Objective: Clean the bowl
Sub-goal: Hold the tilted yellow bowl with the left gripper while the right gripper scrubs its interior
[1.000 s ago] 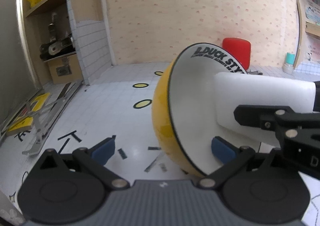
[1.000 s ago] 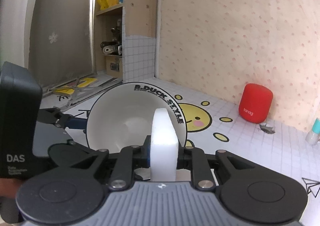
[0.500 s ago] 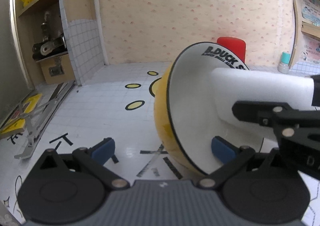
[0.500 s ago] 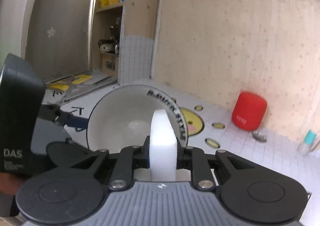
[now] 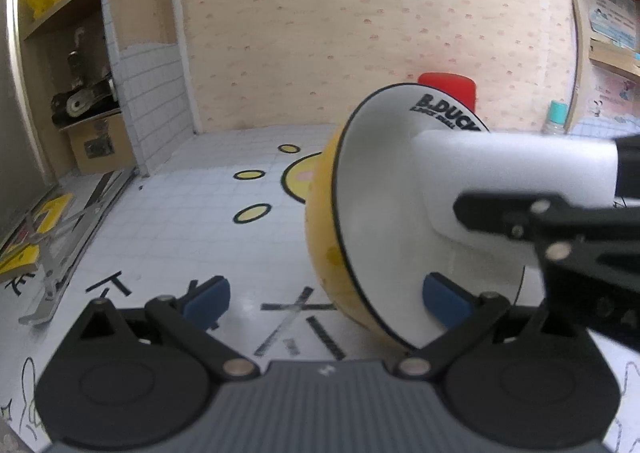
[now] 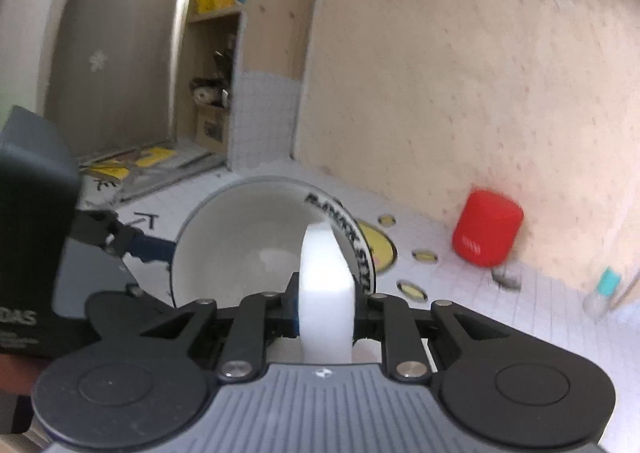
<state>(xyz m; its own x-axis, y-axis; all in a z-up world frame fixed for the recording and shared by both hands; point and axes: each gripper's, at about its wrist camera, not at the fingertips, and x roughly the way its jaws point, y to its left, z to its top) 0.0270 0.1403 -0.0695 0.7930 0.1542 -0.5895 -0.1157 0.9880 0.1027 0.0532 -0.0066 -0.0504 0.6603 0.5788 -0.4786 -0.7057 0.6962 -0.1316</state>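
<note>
Red speaker (image 5: 448,87) half-hidden behind bowl (image 5: 384,221)

red cylinder (image 6: 487,228) by wall, teal-capped bottle (image 6: 601,294), shelf unit (image 5: 60,65)

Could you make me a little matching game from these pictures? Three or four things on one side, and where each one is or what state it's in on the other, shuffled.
Things:
1. bowl
2. white sponge
3. red speaker
4. small bottle

Places or states:
A. stands on the table by the wall
B. clamped in the right gripper
C. tipped on its side, yellow outside, white inside
D. teal cap, far right by a shelf

Pairs: 1-C, 2-B, 3-A, 4-D
</note>
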